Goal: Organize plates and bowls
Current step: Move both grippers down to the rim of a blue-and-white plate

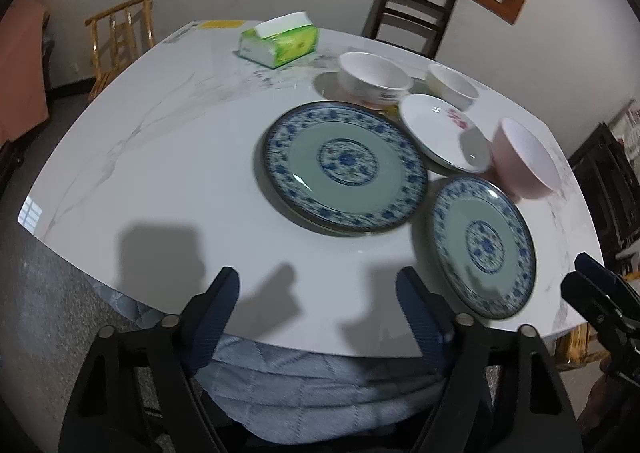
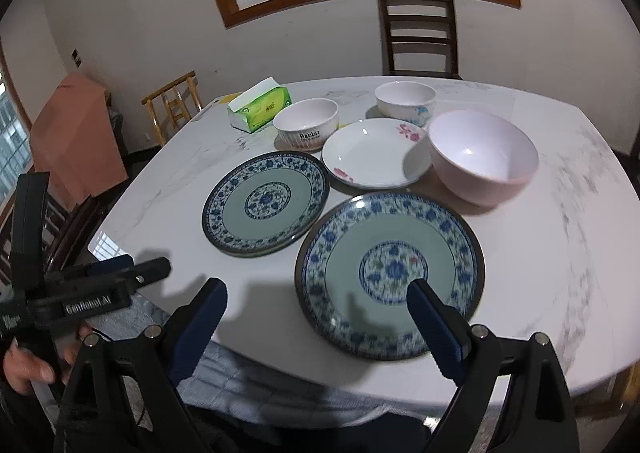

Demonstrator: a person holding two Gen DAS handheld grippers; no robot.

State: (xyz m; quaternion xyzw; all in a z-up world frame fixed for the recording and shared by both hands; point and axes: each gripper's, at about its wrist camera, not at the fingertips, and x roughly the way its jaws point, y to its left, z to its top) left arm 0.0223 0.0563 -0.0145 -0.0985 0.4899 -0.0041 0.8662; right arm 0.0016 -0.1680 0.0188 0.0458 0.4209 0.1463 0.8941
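On the white marble table (image 2: 540, 253), two blue-patterned plates lie side by side: the near plate (image 2: 390, 277) under my right gripper (image 2: 316, 305), the far-left plate (image 2: 266, 203) beyond it. My left gripper (image 1: 318, 293) hovers at the near table edge. Both spread wide, holding nothing. Farther: a white floral plate (image 2: 376, 153), pink bowl (image 2: 484, 157), two white bowls (image 2: 307, 124), tissue box (image 2: 260, 107).

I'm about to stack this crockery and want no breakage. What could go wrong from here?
1. The nearer blue patterned plate lies close to the table edge; a nudge from the open right tool might push it off.
2. The pink bowl sits right beside the white floral plate, so lifting either may knock the other.
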